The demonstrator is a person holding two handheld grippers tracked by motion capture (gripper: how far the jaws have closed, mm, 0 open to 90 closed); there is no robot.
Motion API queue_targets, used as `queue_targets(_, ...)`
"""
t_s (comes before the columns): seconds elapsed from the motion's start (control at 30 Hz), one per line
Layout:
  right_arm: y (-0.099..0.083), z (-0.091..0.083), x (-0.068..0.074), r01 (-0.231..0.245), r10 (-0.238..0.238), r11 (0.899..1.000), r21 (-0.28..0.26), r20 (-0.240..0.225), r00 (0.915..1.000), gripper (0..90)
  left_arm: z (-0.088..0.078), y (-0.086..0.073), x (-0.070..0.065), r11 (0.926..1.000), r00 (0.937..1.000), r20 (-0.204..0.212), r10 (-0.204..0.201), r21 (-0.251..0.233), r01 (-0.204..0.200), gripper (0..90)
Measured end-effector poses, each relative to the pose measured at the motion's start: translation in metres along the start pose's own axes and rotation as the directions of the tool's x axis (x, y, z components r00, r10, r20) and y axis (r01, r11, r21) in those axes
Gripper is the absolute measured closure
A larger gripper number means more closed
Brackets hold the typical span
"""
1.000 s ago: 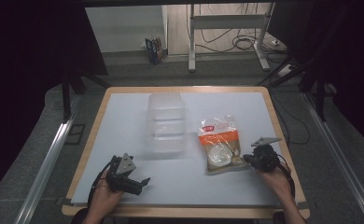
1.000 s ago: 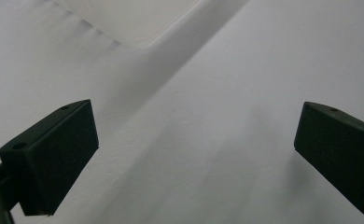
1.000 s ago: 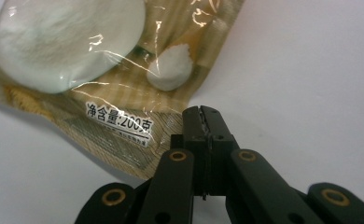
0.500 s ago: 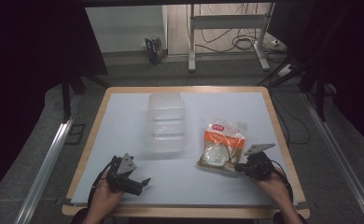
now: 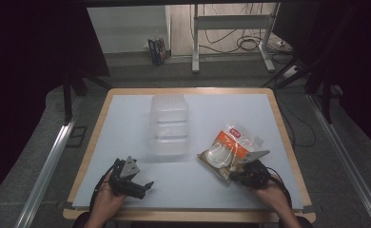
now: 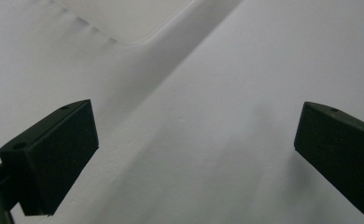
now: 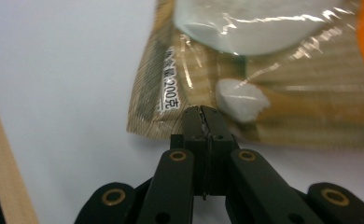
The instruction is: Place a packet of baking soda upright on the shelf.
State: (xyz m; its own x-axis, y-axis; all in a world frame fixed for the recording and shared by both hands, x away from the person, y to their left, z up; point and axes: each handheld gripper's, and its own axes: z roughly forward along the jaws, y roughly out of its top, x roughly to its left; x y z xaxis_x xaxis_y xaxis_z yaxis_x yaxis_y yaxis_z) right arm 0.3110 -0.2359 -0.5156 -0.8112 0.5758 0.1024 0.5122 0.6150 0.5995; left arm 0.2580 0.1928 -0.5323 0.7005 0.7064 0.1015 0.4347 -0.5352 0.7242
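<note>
I had the right gripper (image 7: 202, 119) pinched on the snack bag (image 5: 229, 152)'s near edge, probably for lifting; left gripper (image 5: 135, 183), jaws apart, idled left of the bag.

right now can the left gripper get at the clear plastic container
Probably yes: the left gripper sits open on the table just short of the clear container, with bare tabletop between them.
</note>
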Motion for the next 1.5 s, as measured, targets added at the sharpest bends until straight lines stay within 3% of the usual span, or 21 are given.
queue_targets(0.17, 0.01, 0.01, 0.013, 0.05, -0.05, 0.999, 0.004, -0.035, 0.9981, 88.4, 0.001, 0.0, 0.0, 1.0, 1.0, 0.001, 0.003, 0.004, -0.003, 0.0)
queue_targets(0.33, 0.018, 0.015, 0.023, 0.098, -0.098, 0.995, 0.028, -0.007, 0.9952, 88.4, 0.001, 0.0, 0.0, 1.0, 1.0, 0.001, 0.002, 0.004, -0.002, 0.0)
queue_targets(0.4, 0.017, 0.014, 0.022, 0.096, -0.095, 0.995, 0.03, -0.011, 0.9954, 87.9, 0.0, 0.0, 0.0, 1.0, 1.0, 0.0, 0.001, 0.003, -0.001, 0.0)
queue_targets(0.5, 0.016, 0.011, 0.021, 0.094, -0.095, 0.995, 0.037, 0.023, 0.9952, 84.4, 0.0, -0.001, 0.0, 1.0, 1.0, -0.003, 0.002, 0.003, -0.002, 0.0)
queue_targets(0.7, 0.012, -0.01, 0.014, 0.045, -0.044, 0.999, -0.027, 0.051, 0.9977, 78.2, 0.0, -0.001, 0.0, 1.0, 1.0, -0.005, 0.004, 0.005, -0.004, 0.0)
queue_targets(1.03, 0.012, -0.031, 0.003, 0.001, 0.009, 0.996, -0.089, 0.11, 0.9939, 49.1, 0.0, -0.001, 0.001, 1.0, 0.9999, -0.011, 0.002, 0.002, -0.002, 0.0)
queue_targets(1.3, 0.012, -0.049, -0.014, -0.036, 0.064, 0.99, -0.138, 0.2, 0.9778, 29.1, -0.001, -0.001, 0.001, 1.0, 0.9999, -0.012, -0.003, -0.003, 0.003, 0.0)
queue_targets(1.4, 0.011, -0.057, -0.022, -0.05, 0.088, 0.987, -0.152, 0.254, 0.9632, 19.7, -0.001, -0.001, 0.001, 1.0, 0.9999, -0.012, -0.003, -0.002, 0.003, 0.0)
queue_targets(1.5, 0.009, -0.063, -0.028, -0.052, 0.096, 0.986, -0.157, 0.289, 0.9526, 17.9, -0.001, -0.001, 0.001, 1.0, 0.9999, -0.013, -0.005, -0.002, 0.005, 0.0)
